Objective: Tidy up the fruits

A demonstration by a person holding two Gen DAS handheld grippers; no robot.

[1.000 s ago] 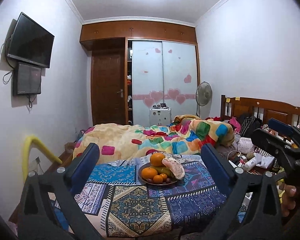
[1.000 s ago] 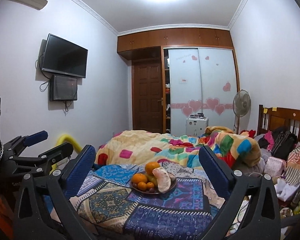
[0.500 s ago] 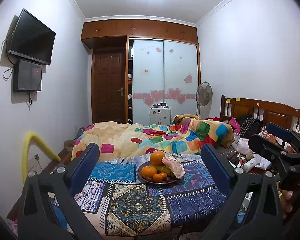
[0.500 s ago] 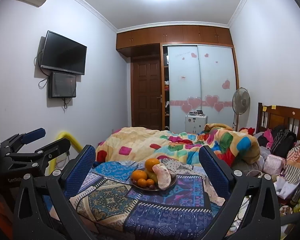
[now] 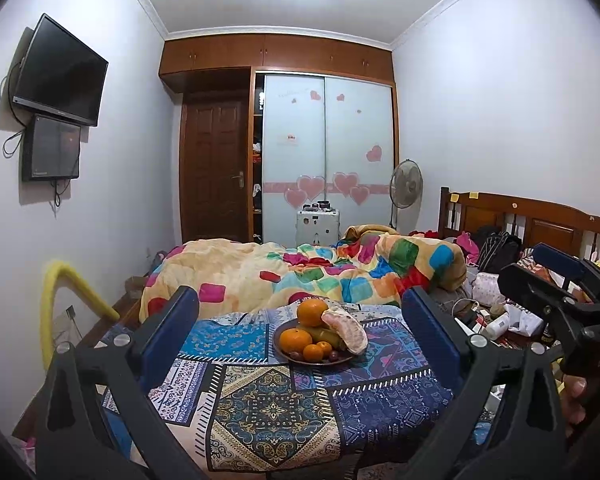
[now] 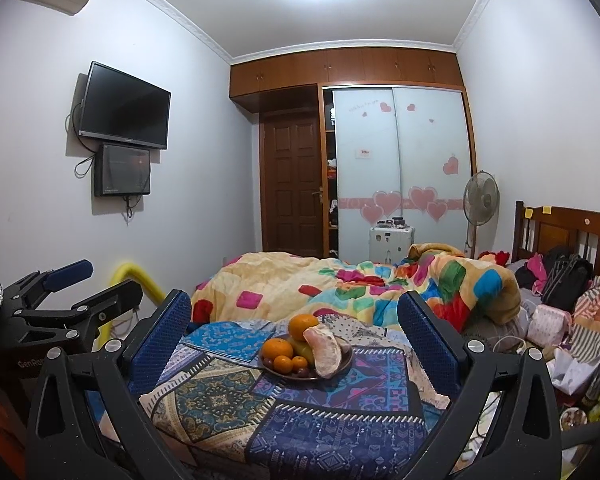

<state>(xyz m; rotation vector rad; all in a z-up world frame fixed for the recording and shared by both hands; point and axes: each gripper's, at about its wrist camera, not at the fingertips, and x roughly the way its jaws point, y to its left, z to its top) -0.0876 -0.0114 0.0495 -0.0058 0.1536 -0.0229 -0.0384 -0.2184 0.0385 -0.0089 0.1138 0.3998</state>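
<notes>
On the patchwork cloth at the bed's near end, L wrist view: plate w/ all fruit piled on it. Big orange sits on top at back, second orange front-left, two small mandarins in front, peeled pomelo piece leaning on the right side, sth green-yellow under the pile (banana or mango, can't tell), dark grapes at the rim. No loose fruit visible on cloth or quilt. Left hand-held gripper has jaws wide apart, nothing between them, well short of the plate. Right hand-held gripper shows at the right edge, also holding nothing.

R wrist view: same plate, same heap, pomelo piece now nearest cam, oranges left. Right hand-held gripper is spread wide, empty, plate framed between the fingers but far off. Left hand-held gripper at left edge, apart, empty.

Progress: fruit lies gathered on one plate, both tools empty and away from it. Fits either a pile waiting to be sorted or a pile just finished; pics don't settle which. No 2nd container seen, so target layout unclear.
</notes>
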